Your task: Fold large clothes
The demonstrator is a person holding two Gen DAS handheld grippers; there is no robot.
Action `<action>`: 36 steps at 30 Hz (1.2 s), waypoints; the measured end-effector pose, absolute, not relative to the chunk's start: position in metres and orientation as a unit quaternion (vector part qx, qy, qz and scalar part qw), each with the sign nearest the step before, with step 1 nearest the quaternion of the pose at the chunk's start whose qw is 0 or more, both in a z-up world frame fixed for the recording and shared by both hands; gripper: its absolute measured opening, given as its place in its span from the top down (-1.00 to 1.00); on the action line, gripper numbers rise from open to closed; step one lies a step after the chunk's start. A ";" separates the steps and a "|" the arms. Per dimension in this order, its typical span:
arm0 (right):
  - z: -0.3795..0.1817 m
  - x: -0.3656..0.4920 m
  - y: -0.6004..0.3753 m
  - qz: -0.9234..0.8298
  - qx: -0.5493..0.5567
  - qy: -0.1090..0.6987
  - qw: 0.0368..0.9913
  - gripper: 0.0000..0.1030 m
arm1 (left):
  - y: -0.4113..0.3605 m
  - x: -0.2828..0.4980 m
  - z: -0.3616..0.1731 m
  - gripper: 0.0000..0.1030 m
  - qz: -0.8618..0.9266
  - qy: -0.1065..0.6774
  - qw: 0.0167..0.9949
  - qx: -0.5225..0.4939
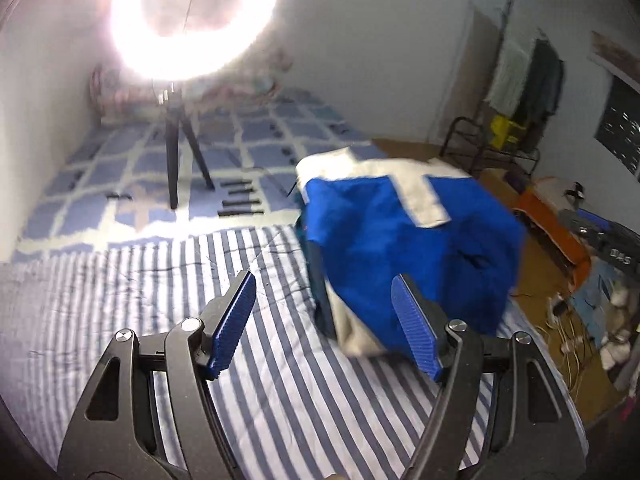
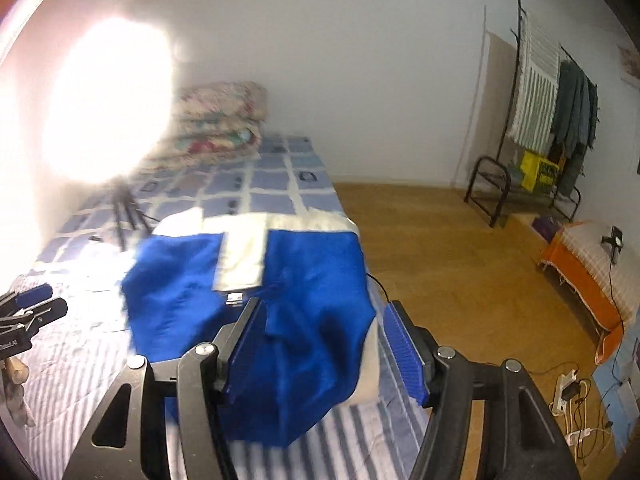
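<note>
One garment [image 1: 404, 240] lies on the bed [image 1: 120, 280], folded into a bulky, roughly square bundle of shiny royal-blue cloth with cream-white panels: a white band along its far edge, a white T-shaped strip running down the top, and a white patch at its near corner. It sits at the bed's right edge, half on the grey-and-white striped sheet and half on the blue-and-white checked blanket [image 1: 256, 140] beyond.

Two grippers are in view. The left gripper [image 1: 324, 324] hangs over the striped sheet, its jaws wide apart with nothing between them; its ribbed blue pads [image 1: 232, 324] are flat and rectangular on black arms. The right gripper [image 2: 324, 348] is above the bundle's near side, its jaws also spread; blue cloth shows between them, but the pads do not press on it.

One ring light [image 1: 196, 16] on a black tripod [image 1: 180, 160] stands on the checked blanket, glaring white. A stack of floral quilts [image 2: 220, 116] lies at the bed's far end by the wall. Past the bed's right edge, on the wooden floor [image 2: 440, 248], there are one black metal rack [image 2: 520, 184] with hanging clothes and a yellow box on its shelf, one orange-edged low mattress [image 2: 580, 280], and a white power strip with tangled cords [image 2: 572, 396].
</note>
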State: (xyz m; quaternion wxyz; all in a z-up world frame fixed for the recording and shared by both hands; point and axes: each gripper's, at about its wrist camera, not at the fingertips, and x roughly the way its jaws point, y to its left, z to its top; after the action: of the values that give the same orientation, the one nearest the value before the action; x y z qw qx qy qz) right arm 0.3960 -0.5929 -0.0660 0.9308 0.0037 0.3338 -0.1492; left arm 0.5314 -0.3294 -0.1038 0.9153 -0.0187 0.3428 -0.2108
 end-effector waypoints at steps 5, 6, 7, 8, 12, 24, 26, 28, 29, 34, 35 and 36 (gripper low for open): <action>-0.031 0.343 -0.540 -0.129 -0.011 0.335 0.933 -0.24 | -0.314 0.447 -0.045 -0.42 -0.226 0.306 0.925 -0.006; -0.025 0.331 -0.531 -0.124 -0.009 0.334 0.934 -0.24 | -0.308 0.427 -0.032 -0.42 -0.230 0.299 0.926 -0.008; -0.018 0.316 -0.519 -0.115 -0.007 0.333 0.936 -0.25 | -0.303 0.406 -0.020 -0.42 -0.232 0.294 0.927 -0.008; -0.011 0.300 -0.508 -0.110 -0.005 0.331 0.937 -0.29 | -0.298 0.391 -0.011 -0.42 -0.232 0.291 0.928 -0.006; 0.010 0.237 -0.464 -0.101 -0.020 0.319 0.942 -0.43 | -0.273 0.318 0.026 -0.42 -0.234 0.277 0.932 -0.006; 0.043 0.071 -0.376 -0.109 -0.027 0.276 0.955 -0.90 | -0.224 0.158 0.054 -0.61 -0.234 0.250 0.940 -0.002; 0.043 0.053 -0.367 -0.114 -0.029 0.270 0.956 -0.99 | -0.221 0.140 0.051 -0.71 -0.238 0.248 0.939 -0.002; 0.041 0.042 -0.361 -0.111 -0.029 0.269 0.956 -0.99 | -0.220 0.126 0.047 -0.73 -0.241 0.248 0.938 0.001; 0.040 0.035 -0.358 -0.109 -0.030 0.268 0.957 -0.99 | -0.220 0.119 0.046 -0.73 -0.241 0.244 0.939 0.004; 0.036 0.021 -0.355 -0.115 -0.018 0.260 0.958 -0.99 | -0.216 0.096 0.043 -0.95 -0.239 0.226 0.944 0.009; 0.035 0.019 -0.355 -0.117 -0.014 0.258 0.959 -0.99 | -0.214 0.095 0.041 -0.98 -0.239 0.223 0.945 0.008; 0.034 0.018 -0.356 -0.119 -0.012 0.257 0.959 -0.99 | -0.213 0.092 0.040 -0.98 -0.236 0.217 0.947 0.009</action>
State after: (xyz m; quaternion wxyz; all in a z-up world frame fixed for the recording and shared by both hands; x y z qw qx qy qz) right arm 0.0184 -0.3555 0.0339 0.9589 -0.0119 0.2572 -0.1190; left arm 0.0923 -0.2133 0.0400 0.9472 0.0087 0.2175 -0.2356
